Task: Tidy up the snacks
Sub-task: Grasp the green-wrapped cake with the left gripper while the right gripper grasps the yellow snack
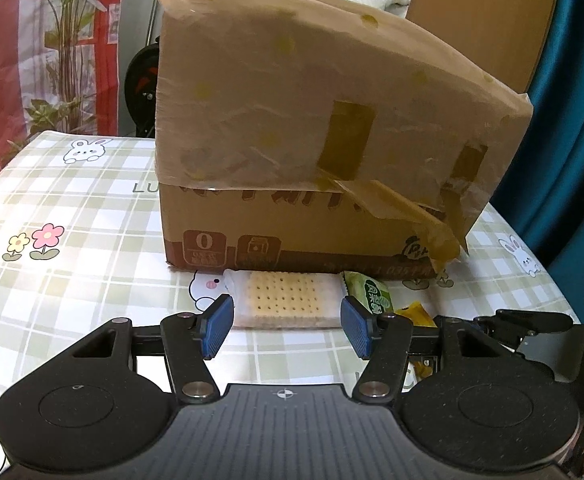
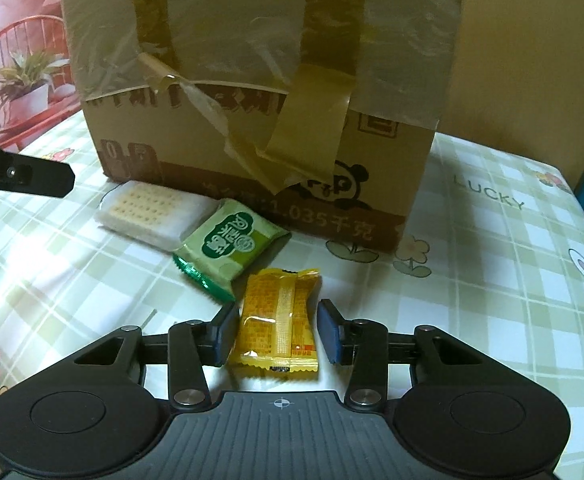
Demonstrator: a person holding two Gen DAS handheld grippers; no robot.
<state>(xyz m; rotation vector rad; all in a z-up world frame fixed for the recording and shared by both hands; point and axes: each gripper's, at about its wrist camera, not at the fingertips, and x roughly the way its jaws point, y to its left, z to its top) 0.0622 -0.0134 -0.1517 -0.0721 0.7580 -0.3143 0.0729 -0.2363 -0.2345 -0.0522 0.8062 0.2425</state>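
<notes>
Three snacks lie on the table in front of a taped cardboard box (image 1: 292,128) (image 2: 252,80). A clear-wrapped cracker pack (image 1: 284,294) (image 2: 152,208) lies by the box. A green packet (image 1: 368,294) (image 2: 228,246) sits to its right. A yellow packet (image 2: 278,320) (image 1: 414,314) lies nearest. My left gripper (image 1: 286,330) is open, its fingers either side of the cracker pack and just short of it. My right gripper (image 2: 278,336) is open, with the yellow packet between its pads; the left pad looks close to or touching it.
The table (image 1: 72,200) (image 2: 492,280) has a green plaid cloth with rabbits and flowers. The box stands at the back middle. The left gripper's side (image 2: 24,174) shows at the left of the right wrist view. A blue curtain (image 1: 572,120) hangs at the right.
</notes>
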